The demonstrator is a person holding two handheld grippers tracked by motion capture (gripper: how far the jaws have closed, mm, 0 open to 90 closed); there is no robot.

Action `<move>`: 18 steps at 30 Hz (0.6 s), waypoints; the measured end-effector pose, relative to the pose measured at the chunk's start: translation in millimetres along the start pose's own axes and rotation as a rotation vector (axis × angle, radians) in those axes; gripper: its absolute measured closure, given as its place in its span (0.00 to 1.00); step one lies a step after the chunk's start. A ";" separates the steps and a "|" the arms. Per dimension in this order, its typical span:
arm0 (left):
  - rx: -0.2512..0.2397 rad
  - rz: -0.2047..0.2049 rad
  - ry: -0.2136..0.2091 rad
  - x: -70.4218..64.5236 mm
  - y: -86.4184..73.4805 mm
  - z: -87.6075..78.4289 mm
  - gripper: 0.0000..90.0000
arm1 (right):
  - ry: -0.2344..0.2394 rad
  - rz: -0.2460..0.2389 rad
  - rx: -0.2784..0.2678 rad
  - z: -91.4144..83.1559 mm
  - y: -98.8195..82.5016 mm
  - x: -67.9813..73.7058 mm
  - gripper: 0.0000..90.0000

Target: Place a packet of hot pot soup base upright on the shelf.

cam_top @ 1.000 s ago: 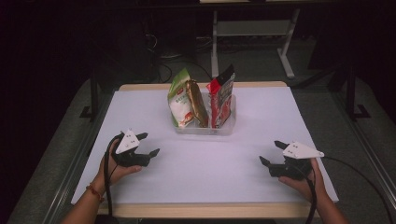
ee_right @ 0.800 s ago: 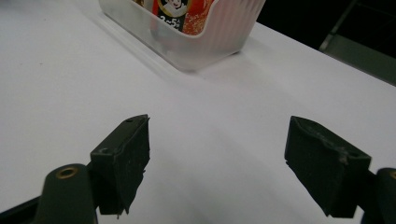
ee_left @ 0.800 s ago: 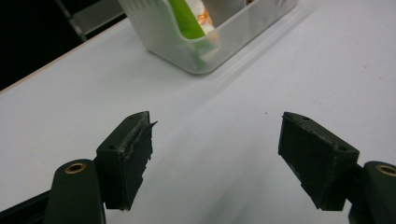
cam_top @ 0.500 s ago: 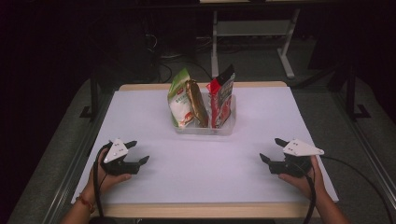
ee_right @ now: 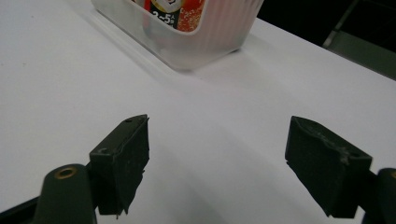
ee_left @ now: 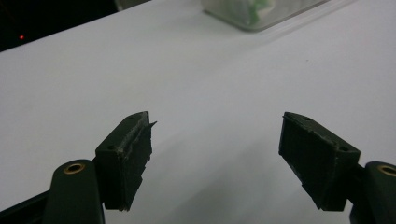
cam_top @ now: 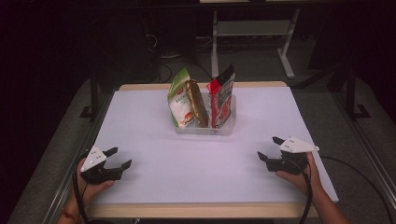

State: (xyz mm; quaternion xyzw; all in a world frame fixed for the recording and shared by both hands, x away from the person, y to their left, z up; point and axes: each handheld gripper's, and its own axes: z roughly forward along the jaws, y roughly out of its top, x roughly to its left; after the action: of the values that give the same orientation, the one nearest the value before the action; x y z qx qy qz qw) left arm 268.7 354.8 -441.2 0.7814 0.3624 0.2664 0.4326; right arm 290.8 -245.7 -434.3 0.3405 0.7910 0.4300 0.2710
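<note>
I log clear tub (cam_top: 205, 126) of snack packets (cam_top: 181, 100) at twelve o'clock; left gripper (cam_top: 116, 158) at eight, right gripper (cam_top: 271, 150) at four, both jaws wide, empty.

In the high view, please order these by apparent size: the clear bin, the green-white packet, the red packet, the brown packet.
1. clear bin
2. green-white packet
3. red packet, nearly alike with the green-white one, unsure
4. brown packet, seen edge-on

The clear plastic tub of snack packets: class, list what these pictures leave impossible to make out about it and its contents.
- High view: print on the green-and-white packet, brown packet and red-and-black packet is too small to read.
- Right gripper view: the clear plastic tub is cut off by the top edge; the packets' upper parts are lost.
- Left gripper view: the tub's corner is blurred and cropped.
</note>
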 end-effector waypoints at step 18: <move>-0.046 -0.033 0.011 0.6 1.7 -6.5 0.26 | -0.017 0.007 0.001 -5.0 -2.8 0.3 0.23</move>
State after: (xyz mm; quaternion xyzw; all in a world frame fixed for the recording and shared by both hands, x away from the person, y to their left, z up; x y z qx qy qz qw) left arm 264.8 357.7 -436.5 0.7636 0.3714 0.2720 0.4527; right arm 286.2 -249.1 -434.3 0.3471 0.7875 0.4278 0.2762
